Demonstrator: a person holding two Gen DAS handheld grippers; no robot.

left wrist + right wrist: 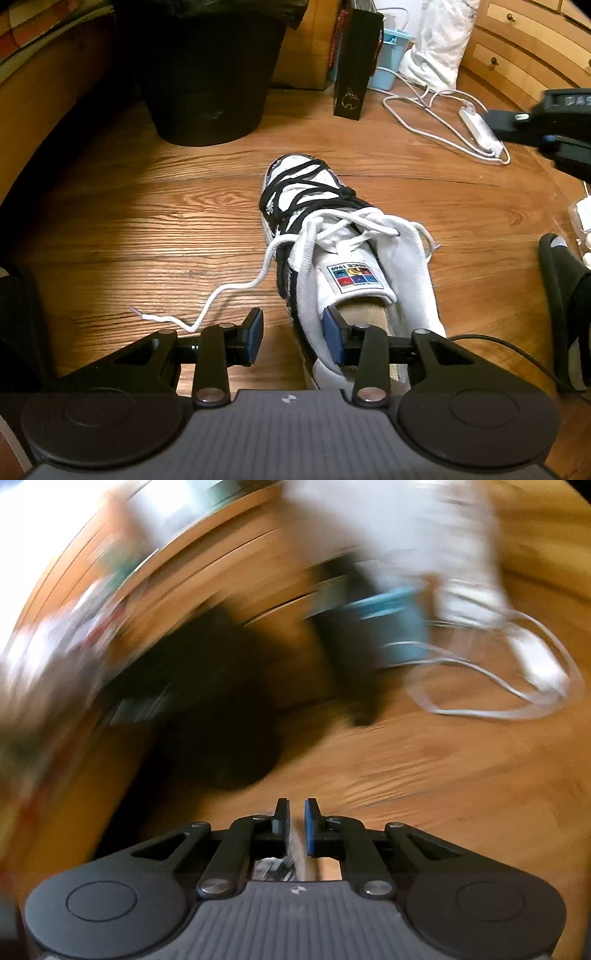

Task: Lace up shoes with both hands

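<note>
Wooden floor (147, 221) carries the shoe (354, 266); its loose lace (236, 291) trails left of it. My left gripper (295, 341) stands apart beside the shoe's heel, holding nothing. My right gripper (294, 825) is nearly together, view blurred. I should pinch the lace near its tip.

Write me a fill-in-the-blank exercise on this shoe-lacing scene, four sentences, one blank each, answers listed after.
1. The loose white shoelace trails over the wooden floor on the ____ side of the white and black sneaker.
2. The left gripper has its jaws ____.
3. The sneaker's toe is wrapped in cord coloured ____.
4. The right gripper camera's background is ____ by motion.

Missing words: left; open; black; blurred
</note>
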